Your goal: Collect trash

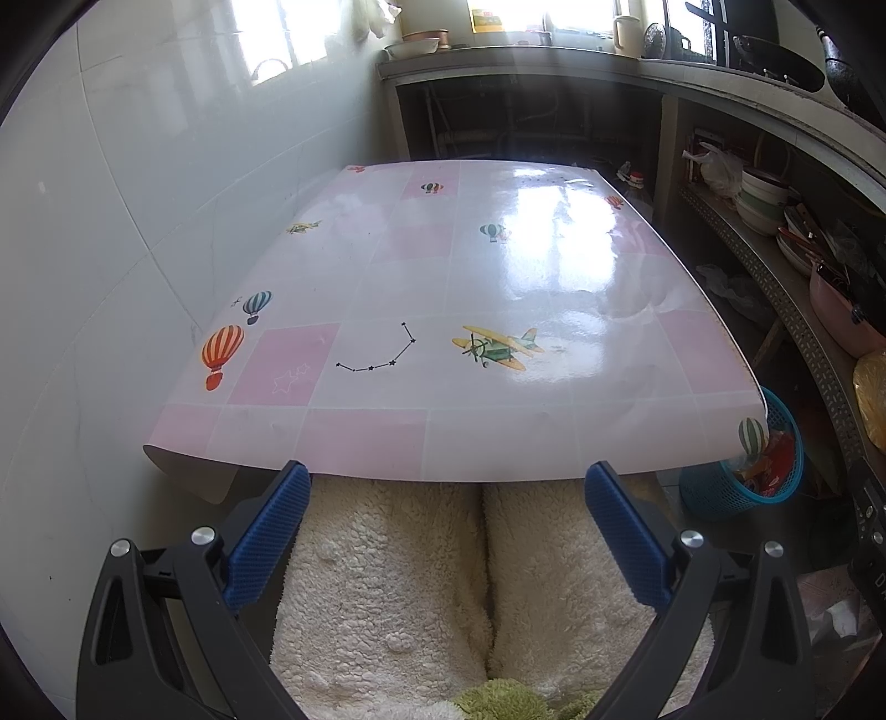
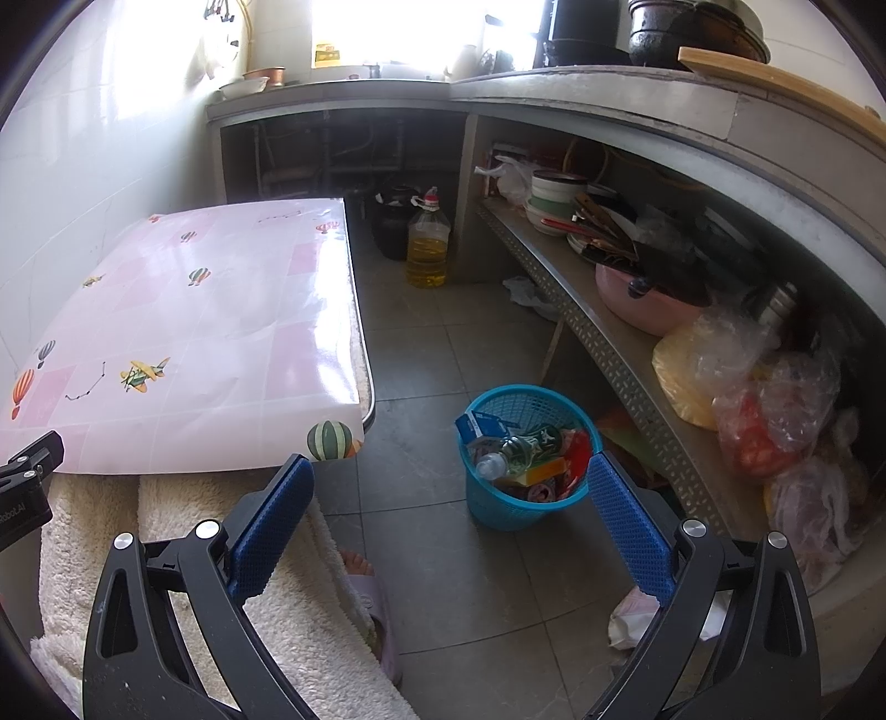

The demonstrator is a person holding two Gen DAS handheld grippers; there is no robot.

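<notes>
While both grippers hang over the person's lap, neither holds anything. The left gripper (image 1: 448, 482) has its blue fingers (image 1: 271, 531) spread wide apart, pointing at the near edge of the table (image 1: 387, 266), which is covered by a glossy pink cloth printed with balloons and small planes. The right gripper (image 2: 451, 476) is also wide open and empty, and it looks toward the floor (image 2: 421, 343).

On the floor, just beside the near right corner of the table, stands the blue basket (image 2: 501, 507). It is filled with trash (image 2: 531, 459): a clear plastic bottle with a green label, a blue carton, red and yellow wrappers. The writing on them is too small to read. A crumpled white paper (image 2: 631, 615) lies on the tiles near the right finger.

Further back an oil bottle (image 2: 427, 246) stands on the floor. A yellow box (image 2: 328, 54) on the window sill has print that I cannot read. At the left edge of the right wrist view, a black device shows letters ending in "AI".
</notes>
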